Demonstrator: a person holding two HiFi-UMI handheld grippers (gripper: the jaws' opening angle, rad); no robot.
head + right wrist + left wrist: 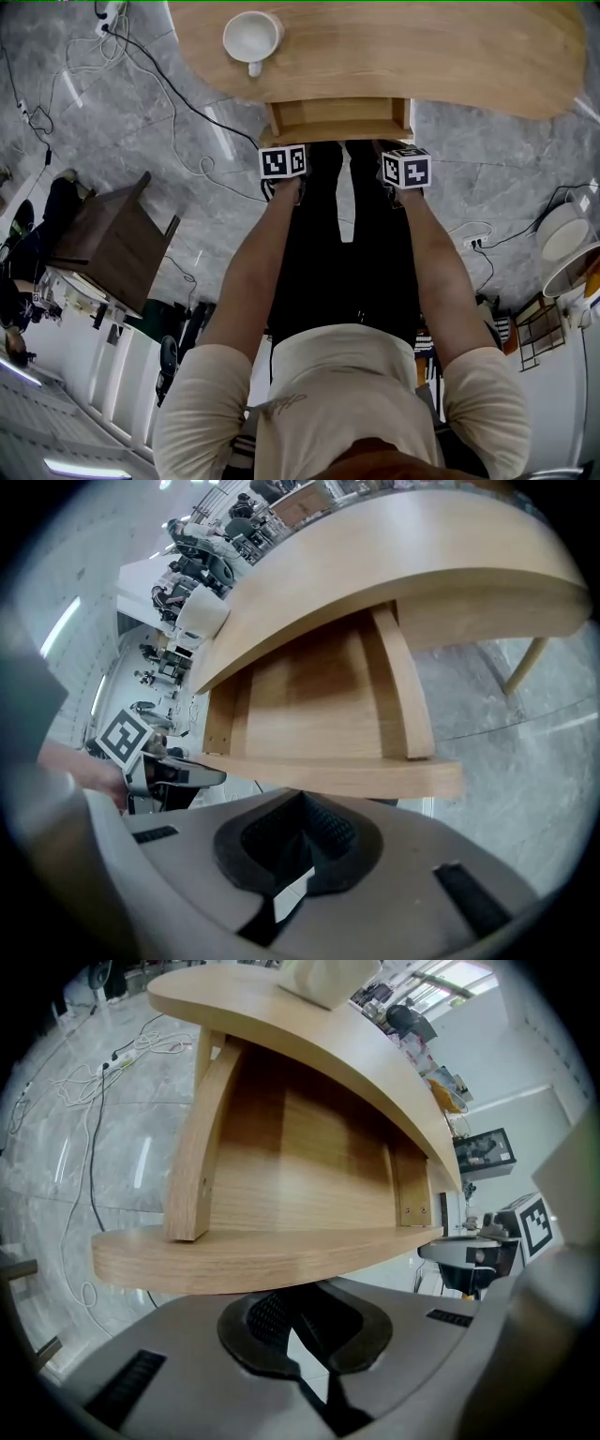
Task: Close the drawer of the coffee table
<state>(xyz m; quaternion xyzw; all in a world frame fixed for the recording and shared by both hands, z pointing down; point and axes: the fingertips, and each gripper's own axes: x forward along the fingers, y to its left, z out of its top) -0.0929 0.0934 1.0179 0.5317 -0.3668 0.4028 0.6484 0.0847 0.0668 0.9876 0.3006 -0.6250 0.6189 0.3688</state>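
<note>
A white cup (251, 37) stands on the coffee table (422, 56), beyond the left gripper (283, 155) and slightly to its left. The drawer (337, 120) sticks partway out from under the tabletop, and its front board faces both grippers.

In the left gripper view, the left gripper (295, 1312) has its dark jaws drawn together with nothing between them; only a sliver of floor shows through below the tips. The tips sit right at the lower edge of the drawer (281, 1176) front, near its left end. Whether they press on the wood I cannot tell. The open box of the drawer lies just past the tips, under the coffee table (309, 1035).

The right gripper (405, 155) sits at the front board's right end. In its own view, the right gripper (300, 827) also has its jaws together and empty, the tips right beside the drawer (319, 696) front. The coffee table (394, 555) top curves above.
</note>
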